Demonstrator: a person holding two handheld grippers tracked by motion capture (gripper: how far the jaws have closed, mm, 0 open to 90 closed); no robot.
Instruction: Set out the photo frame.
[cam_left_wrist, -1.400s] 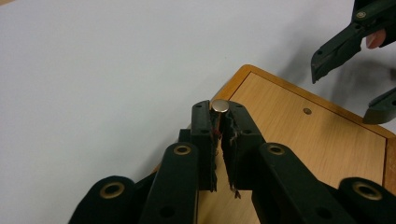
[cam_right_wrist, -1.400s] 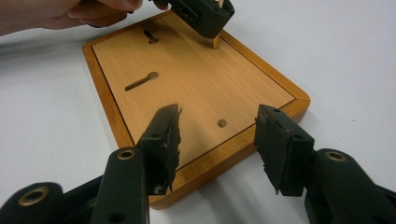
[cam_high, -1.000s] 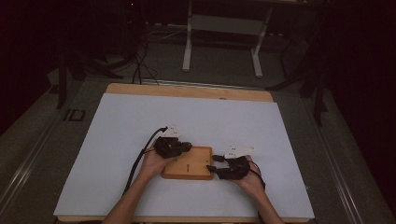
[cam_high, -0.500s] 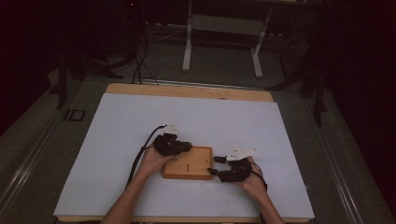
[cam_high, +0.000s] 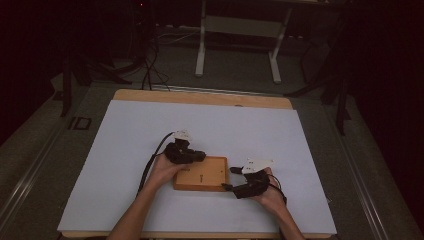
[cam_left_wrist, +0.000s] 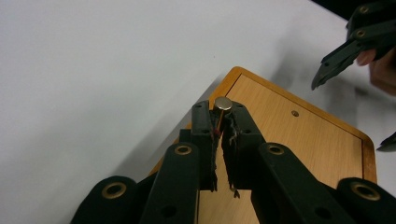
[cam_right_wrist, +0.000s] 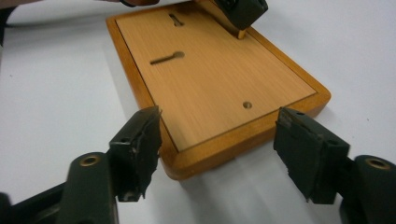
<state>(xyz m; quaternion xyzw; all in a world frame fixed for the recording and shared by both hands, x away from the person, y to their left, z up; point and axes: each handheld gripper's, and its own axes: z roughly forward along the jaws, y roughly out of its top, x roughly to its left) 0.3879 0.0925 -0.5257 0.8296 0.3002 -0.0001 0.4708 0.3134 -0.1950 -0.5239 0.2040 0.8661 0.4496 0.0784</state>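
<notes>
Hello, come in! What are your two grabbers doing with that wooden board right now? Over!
Left gripper shut on small metal pin. Right gripper just opened, jaws apart at corner of flat rectangular wooden board, not gripping. Nothing in the way.

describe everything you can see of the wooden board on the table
The wooden board is a flat rectangle of light wood grain inside a darker, rounded raised border. Its face has two keyhole-shaped slots and a small round hole near one corner. It lies flat on the white table cover. The left gripper, shut on a small metal pin, is at one corner; the right gripper, jaws just opened, straddles another corner without touching.
</notes>
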